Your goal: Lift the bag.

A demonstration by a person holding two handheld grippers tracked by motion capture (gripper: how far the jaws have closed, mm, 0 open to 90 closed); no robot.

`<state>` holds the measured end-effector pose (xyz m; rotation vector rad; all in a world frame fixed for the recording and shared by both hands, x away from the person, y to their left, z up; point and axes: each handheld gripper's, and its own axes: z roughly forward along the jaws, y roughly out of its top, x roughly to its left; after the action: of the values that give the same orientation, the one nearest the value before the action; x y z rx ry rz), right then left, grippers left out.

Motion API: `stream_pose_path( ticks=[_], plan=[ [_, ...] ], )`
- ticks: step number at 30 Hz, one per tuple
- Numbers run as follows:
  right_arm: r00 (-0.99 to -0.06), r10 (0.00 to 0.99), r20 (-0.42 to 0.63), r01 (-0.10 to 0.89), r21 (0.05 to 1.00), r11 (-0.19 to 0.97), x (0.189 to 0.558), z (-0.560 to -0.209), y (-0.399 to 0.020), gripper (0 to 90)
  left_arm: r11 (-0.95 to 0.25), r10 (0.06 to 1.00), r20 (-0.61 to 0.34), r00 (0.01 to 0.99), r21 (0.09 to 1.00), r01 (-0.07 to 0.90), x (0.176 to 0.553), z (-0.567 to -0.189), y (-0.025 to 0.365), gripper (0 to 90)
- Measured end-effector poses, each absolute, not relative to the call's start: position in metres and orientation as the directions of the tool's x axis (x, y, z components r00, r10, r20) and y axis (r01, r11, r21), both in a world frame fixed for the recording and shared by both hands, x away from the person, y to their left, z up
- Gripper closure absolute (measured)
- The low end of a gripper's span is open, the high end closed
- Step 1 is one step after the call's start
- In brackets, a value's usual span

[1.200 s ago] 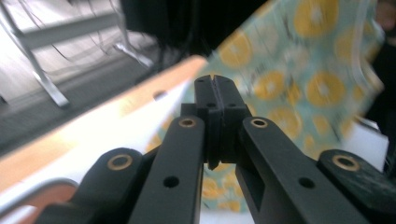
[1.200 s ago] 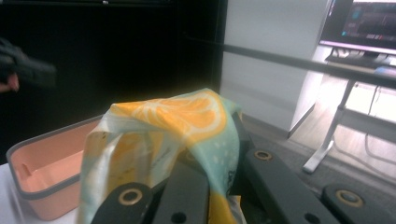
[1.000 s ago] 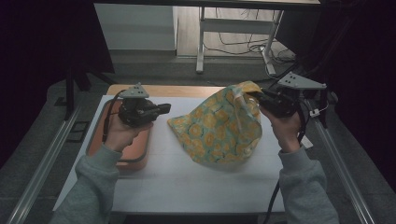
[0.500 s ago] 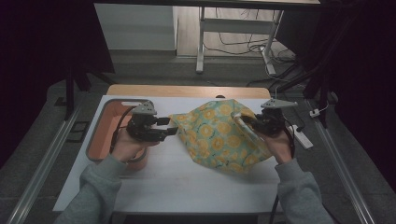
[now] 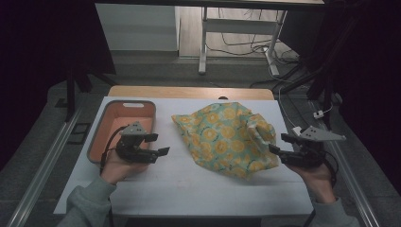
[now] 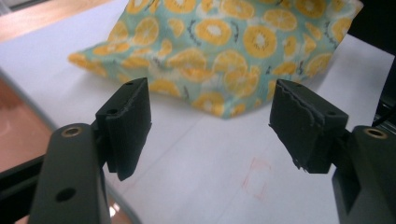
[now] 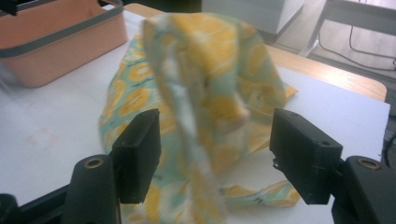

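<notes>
While high view shows bin (image 5: 124, 122), both grippers' jaws just opened, released; cloth (image 5: 226, 137) free.

cloth (image 5: 227, 137): teal, orange-slice print | bin (image 5: 124, 124): salmon, grey rim | table (image 5: 189, 184): white

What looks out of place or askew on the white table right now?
The teal cloth with orange-slice print lies rumpled in a loose heap, one fold standing up near the right gripper, not flat or folded. Both grippers, left too, have just been opening and hold nothing. The pink plastic bin sits square.
</notes>
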<state>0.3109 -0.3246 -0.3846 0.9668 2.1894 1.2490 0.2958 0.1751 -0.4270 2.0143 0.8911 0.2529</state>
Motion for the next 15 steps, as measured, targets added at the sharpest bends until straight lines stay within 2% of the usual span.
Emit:
stream_pose_path(
  ticks=[7, 15],
  plan=[
    [-0.728, 0.685, 0.014, 0.347, 0.869, 0.352, 0.310, -0.413, -0.302, 38.2, -0.309, 0.713, -0.170, 0.681, 0.795, 0.522, 0.280, -0.444, 0.192, 29.7],
    [-0.726, 0.687, 0.020, 0.374, 0.850, 0.372, 0.310, -0.450, -0.301, 38.4, -0.282, 0.742, -0.178, 0.647, 0.792, 0.541, 0.261, -0.462, 0.206, 29.7]
  ],
)
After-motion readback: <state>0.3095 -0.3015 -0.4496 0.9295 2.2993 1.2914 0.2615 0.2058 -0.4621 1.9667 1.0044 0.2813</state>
